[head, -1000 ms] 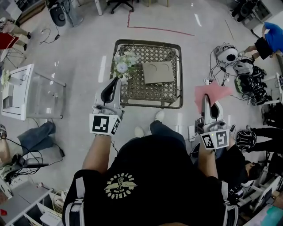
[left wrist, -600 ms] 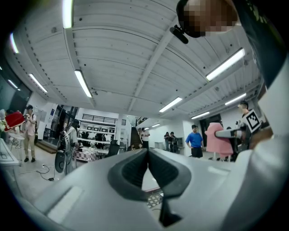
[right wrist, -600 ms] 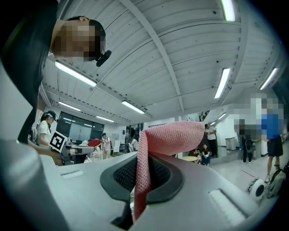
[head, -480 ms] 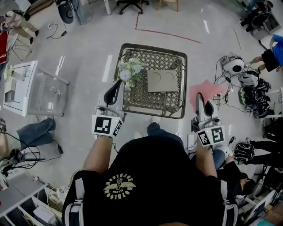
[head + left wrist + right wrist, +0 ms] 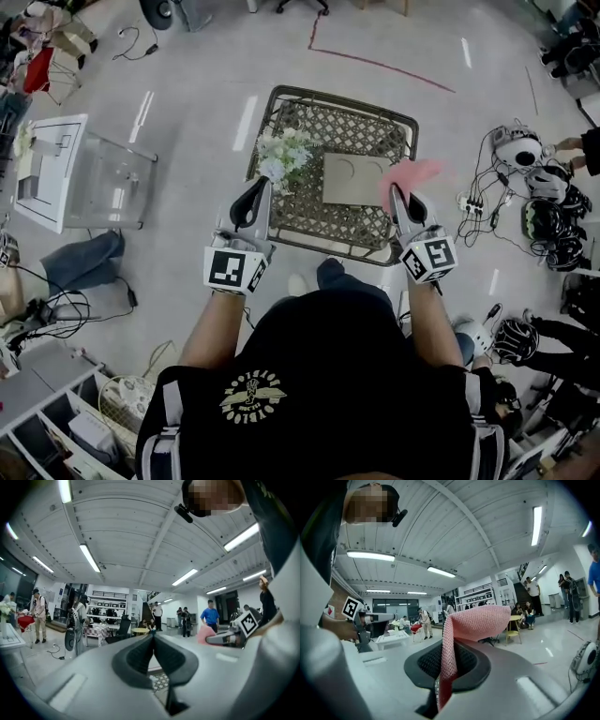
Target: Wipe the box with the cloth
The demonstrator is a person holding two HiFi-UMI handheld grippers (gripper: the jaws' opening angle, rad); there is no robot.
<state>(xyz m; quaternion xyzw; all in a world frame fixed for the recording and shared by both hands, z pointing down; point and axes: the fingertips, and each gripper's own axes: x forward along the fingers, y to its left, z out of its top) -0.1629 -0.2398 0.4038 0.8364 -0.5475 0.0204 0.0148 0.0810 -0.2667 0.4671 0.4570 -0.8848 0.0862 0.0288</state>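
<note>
Right gripper (image 5: 397, 199) is clamped tight on the pink cloth (image 5: 413, 172) — the weave is pinched between its jaws and flops over the tips. Left gripper (image 5: 259, 190) has its jaws pressed together on nothing. The box (image 5: 349, 178) lies flat on the wicker table (image 5: 330, 95), long axis running left to right, and the cloth hangs at the box's right end — touching or not, I can't tell. The right gripper is much the nearer. The left sits off the box's left end, beyond the white flowers (image 5: 280, 156). No print shows on the box, and the shirt emblem (image 5: 256, 395) is too small to read.
</note>
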